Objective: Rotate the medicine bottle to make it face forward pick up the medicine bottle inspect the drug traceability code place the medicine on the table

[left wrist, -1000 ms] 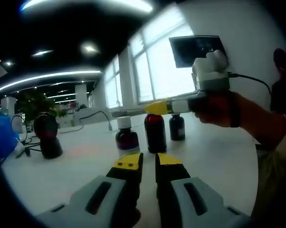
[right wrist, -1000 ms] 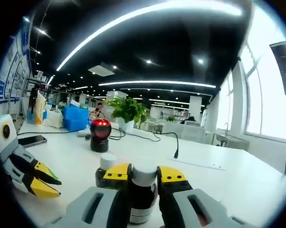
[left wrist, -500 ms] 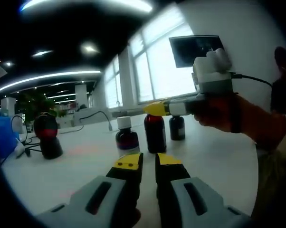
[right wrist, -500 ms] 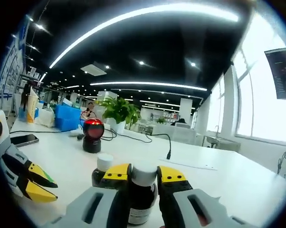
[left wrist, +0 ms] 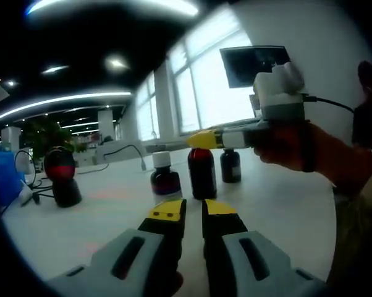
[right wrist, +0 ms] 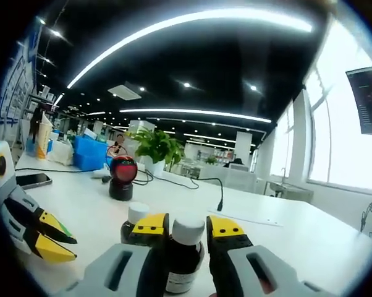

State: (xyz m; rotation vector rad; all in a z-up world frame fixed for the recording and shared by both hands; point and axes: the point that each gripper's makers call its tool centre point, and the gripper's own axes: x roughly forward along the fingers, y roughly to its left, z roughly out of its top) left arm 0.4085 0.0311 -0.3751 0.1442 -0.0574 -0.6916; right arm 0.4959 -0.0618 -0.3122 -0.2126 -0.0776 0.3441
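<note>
Three dark medicine bottles stand in a group on the white table (left wrist: 279, 204). My right gripper (left wrist: 202, 140) comes in from the right, held by a hand (left wrist: 291, 145), and is shut on the neck of the middle medicine bottle (left wrist: 202, 173). A white-capped bottle (left wrist: 165, 179) stands to its left and a dark-capped one (left wrist: 230, 165) behind it on the right. In the right gripper view the held bottle (right wrist: 185, 250) sits between the jaws of my right gripper (right wrist: 187, 226), with another bottle (right wrist: 133, 221) behind on the left. My left gripper (left wrist: 192, 209) is shut on nothing, short of the bottles.
A round red-and-black scanner (right wrist: 122, 176) stands further back on the table, also seen as the scanner (left wrist: 61, 176) at the left. A phone (right wrist: 33, 180), blue boxes (right wrist: 90, 153), a plant (right wrist: 158, 143) and a cable (right wrist: 218, 189) lie beyond it.
The right gripper view has shifted a little; the grip on the middle bottle is unchanged. The left gripper has not moved.
</note>
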